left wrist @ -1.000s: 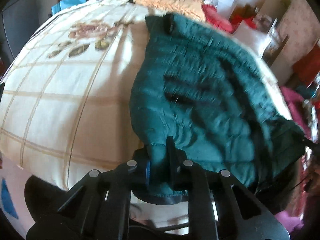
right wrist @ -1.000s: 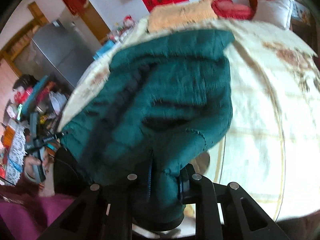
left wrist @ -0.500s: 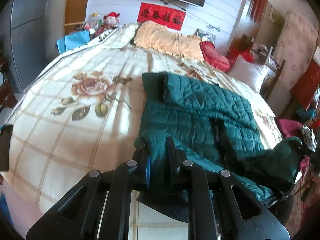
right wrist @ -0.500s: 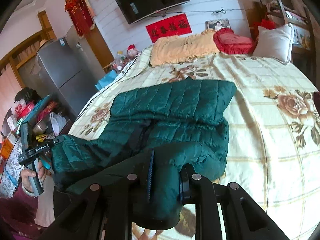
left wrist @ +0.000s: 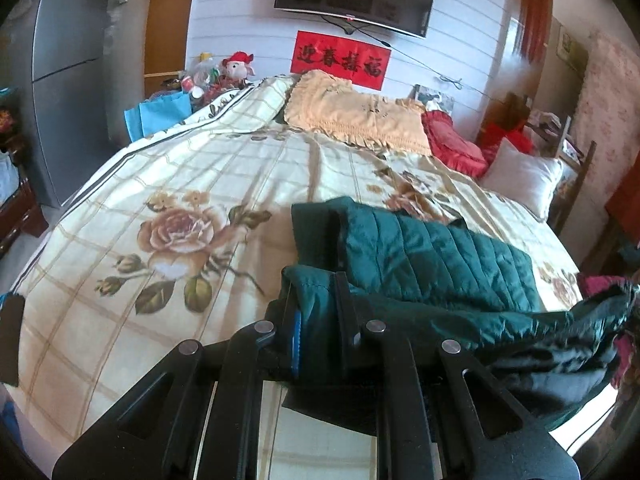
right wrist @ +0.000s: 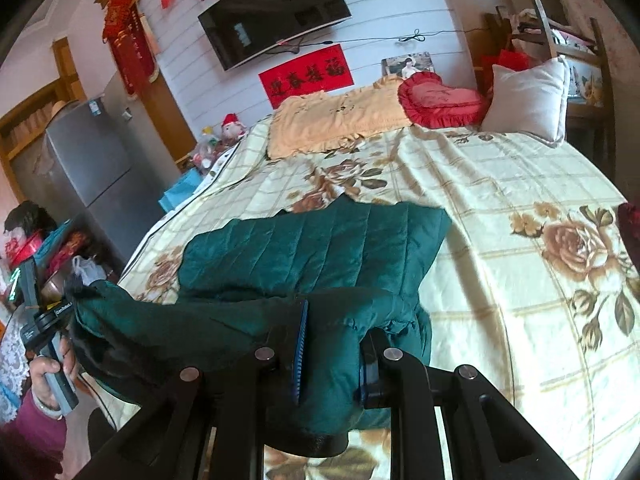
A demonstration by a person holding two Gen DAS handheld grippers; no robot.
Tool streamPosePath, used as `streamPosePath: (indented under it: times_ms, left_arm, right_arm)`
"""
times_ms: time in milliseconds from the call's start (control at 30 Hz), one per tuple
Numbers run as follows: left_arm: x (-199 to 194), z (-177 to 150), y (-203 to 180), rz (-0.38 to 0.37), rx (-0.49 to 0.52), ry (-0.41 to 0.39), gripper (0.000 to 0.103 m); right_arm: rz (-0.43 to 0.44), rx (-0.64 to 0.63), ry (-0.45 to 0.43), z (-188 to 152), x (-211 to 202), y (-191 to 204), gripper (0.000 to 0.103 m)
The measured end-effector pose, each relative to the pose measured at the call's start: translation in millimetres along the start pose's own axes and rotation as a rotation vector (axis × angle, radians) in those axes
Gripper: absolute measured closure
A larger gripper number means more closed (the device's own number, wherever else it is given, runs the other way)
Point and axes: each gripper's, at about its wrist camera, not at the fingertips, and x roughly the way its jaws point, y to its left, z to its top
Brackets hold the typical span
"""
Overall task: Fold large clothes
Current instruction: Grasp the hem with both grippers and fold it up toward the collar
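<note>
I see one green quilted jacket (left wrist: 432, 264) on one bed (left wrist: 132, 280); my left gripper (left wrist: 318, 312) and right gripper (right wrist: 332, 340) each pinch its hem.

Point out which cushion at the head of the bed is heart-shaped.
The red cushion, frilled at its edge, between the flat yellow pillow and the upright white pillow.

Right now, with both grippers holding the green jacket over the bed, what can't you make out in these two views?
- Left wrist view: the left gripper pinches the jacket; its near hem is hidden behind the gripper frame.
- Left wrist view: the jacket's far right end blurs into the dark picture edge.
- Right wrist view: the right gripper hides the fabric beneath it, and the jacket covers part of the bed.
- Sleeves and zipper: not distinguishable in either view.
</note>
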Motion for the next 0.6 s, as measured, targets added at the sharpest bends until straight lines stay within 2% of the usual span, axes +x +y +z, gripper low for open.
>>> streamPosePath:
  times_ms: [267,600]
  left_arm:
    - [33.4,32.9,-10.3,0.034,-0.008,-0.020,0.090]
    - [103.9,75.2,-19.0,0.116,-0.042,0.007,0.090]
  right_arm:
    - [-0.059,0.006,0.011,37.7,36.5,-10.0,0.085]
    - [-0.154,0.068,0.032,85.5,101.6,-35.1,0.085]
